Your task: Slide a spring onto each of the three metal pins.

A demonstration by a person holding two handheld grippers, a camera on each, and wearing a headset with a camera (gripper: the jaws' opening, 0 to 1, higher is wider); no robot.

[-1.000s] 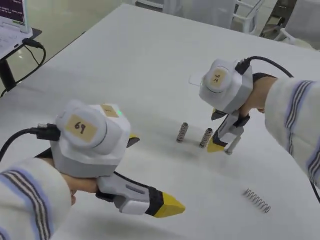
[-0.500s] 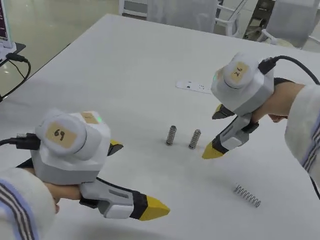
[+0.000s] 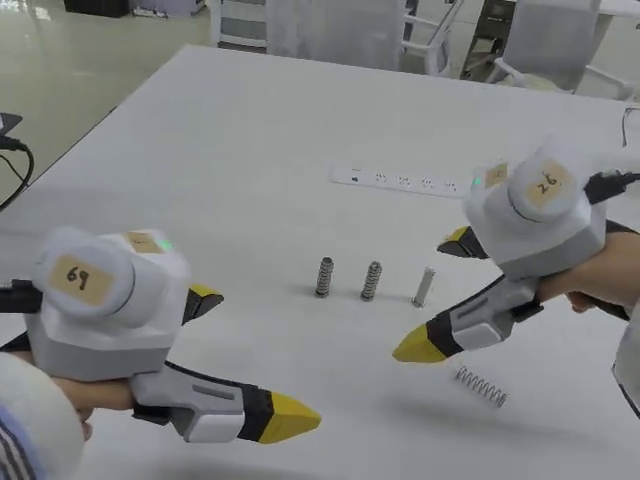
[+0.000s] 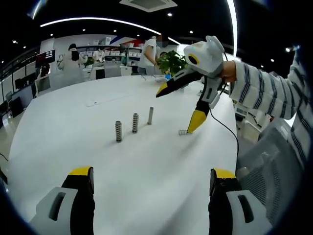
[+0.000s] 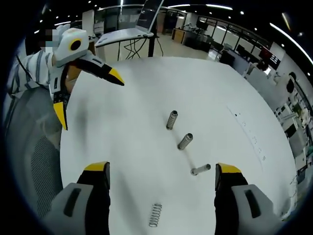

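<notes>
Two of three pins carry springs: end pin (image 3: 325, 277) and middle pin (image 3: 372, 281), upright on the table (image 3: 250, 150). Third pin (image 3: 424, 286) stands bare just beside them; the last spring (image 3: 481, 386) lies loose near the right gripper (image 4: 177, 110). Left gripper (image 3: 250, 358) and right gripper both have jaws apart and are empty.
</notes>
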